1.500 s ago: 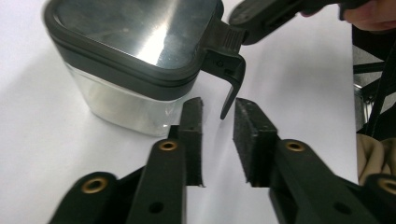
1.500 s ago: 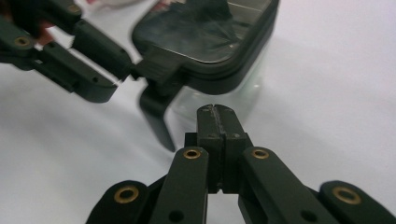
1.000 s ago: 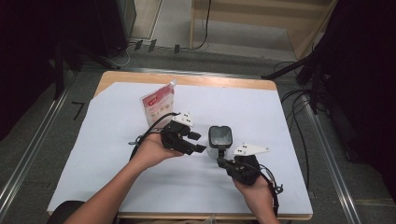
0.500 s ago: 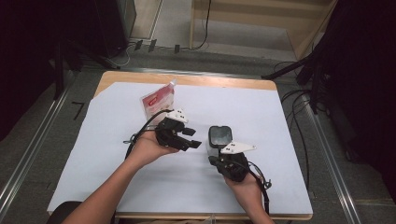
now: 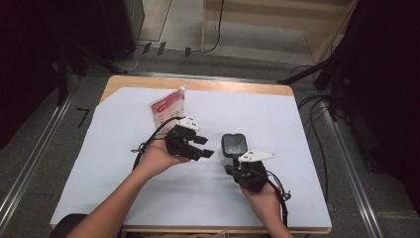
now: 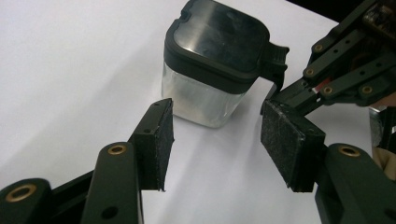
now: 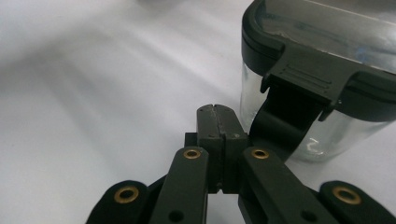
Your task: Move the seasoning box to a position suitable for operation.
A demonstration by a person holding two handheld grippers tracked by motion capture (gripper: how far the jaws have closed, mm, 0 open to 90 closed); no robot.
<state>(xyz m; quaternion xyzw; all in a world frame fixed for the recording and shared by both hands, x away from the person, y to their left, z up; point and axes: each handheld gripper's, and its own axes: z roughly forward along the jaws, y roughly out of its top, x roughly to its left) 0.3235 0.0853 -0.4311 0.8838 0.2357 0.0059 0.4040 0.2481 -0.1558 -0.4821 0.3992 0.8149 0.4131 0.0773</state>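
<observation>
A clear square container (image 5: 233, 146) with a dark lid stands on the white-covered table (image 5: 114, 168). My left gripper (image 5: 207, 147) hovers just left of it, open. In the left gripper view the container (image 6: 212, 65) stands a little beyond the open gripper (image 6: 217, 128), with nothing between the pads. My right gripper (image 5: 231, 162) sits at the container's near side. In the right gripper view this gripper (image 7: 218, 114) is shut on nothing, its tips just left of the lid's latch tab (image 7: 306, 79) on the container (image 7: 327, 121).
A red and white pouch (image 5: 168, 106) stands at the back left of the white cover. A cable (image 5: 148, 141) trails from the left gripper and another (image 5: 282, 198) from the right. Bare wood (image 5: 198, 83) shows along the table's far edge.
The right gripper has shifted slightly to the left along the container's near side. The left gripper and the container have stayed in place.
</observation>
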